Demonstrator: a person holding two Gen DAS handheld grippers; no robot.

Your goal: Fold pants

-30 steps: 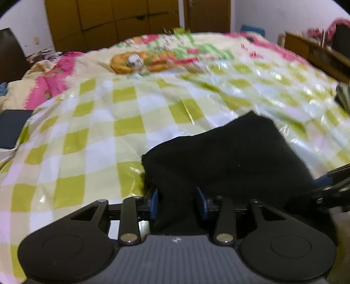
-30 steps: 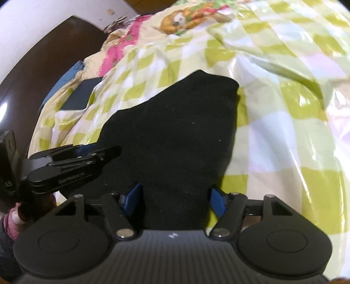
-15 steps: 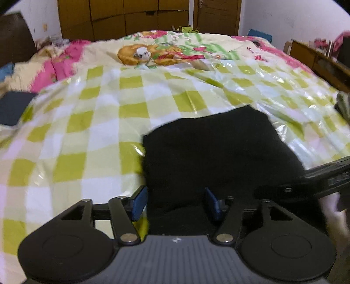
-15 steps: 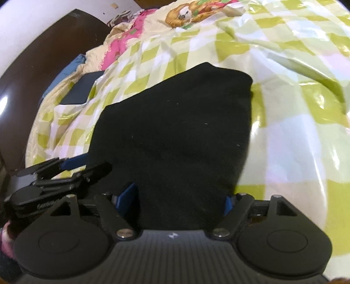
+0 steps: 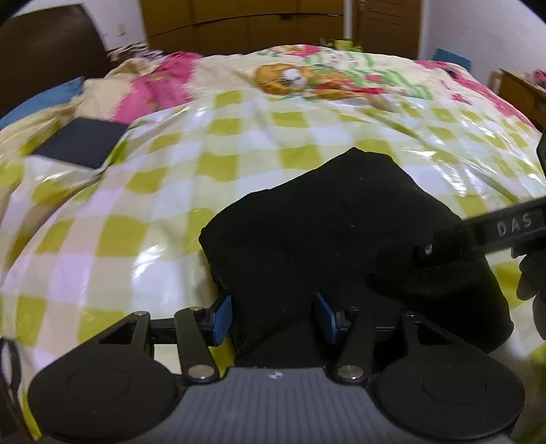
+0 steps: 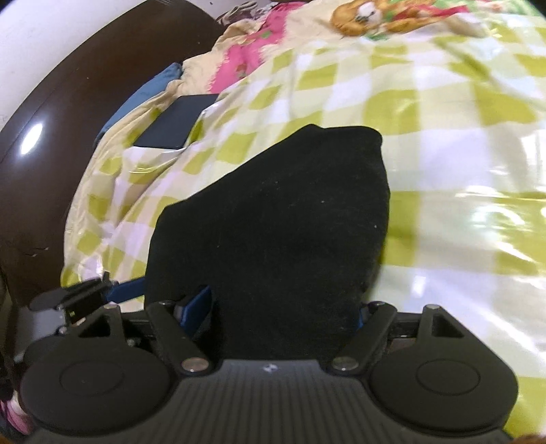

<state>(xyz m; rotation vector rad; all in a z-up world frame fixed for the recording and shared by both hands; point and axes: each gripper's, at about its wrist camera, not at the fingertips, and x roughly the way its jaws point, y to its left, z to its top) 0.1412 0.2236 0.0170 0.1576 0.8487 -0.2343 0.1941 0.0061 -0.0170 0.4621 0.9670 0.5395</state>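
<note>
Black pants [image 5: 341, 232] lie folded into a thick bundle on a green-and-white checked bed cover [image 5: 170, 191]. My left gripper [image 5: 273, 317] has its blue pads wide apart at the bundle's near left edge, with black cloth lying between them. My right gripper [image 6: 283, 307] is likewise wide open at the near right edge of the pants [image 6: 283, 218], cloth between its pads. The right gripper's body also shows at the right edge of the left wrist view [image 5: 505, 232]. The left gripper shows at the lower left of the right wrist view [image 6: 92, 293].
A dark flat rectangular object [image 5: 82, 141] lies on the bed at the far left, also in the right wrist view [image 6: 177, 123]. A dark brown headboard [image 6: 68, 136] stands at the left. Wooden wardrobes [image 5: 259, 24] stand behind the bed. A wooden cabinet [image 5: 522, 95] stands at the right.
Both grippers have opened wider over the last second. Both have shifted slightly along the bundle's near edge, and the pants stay on the bed.
</note>
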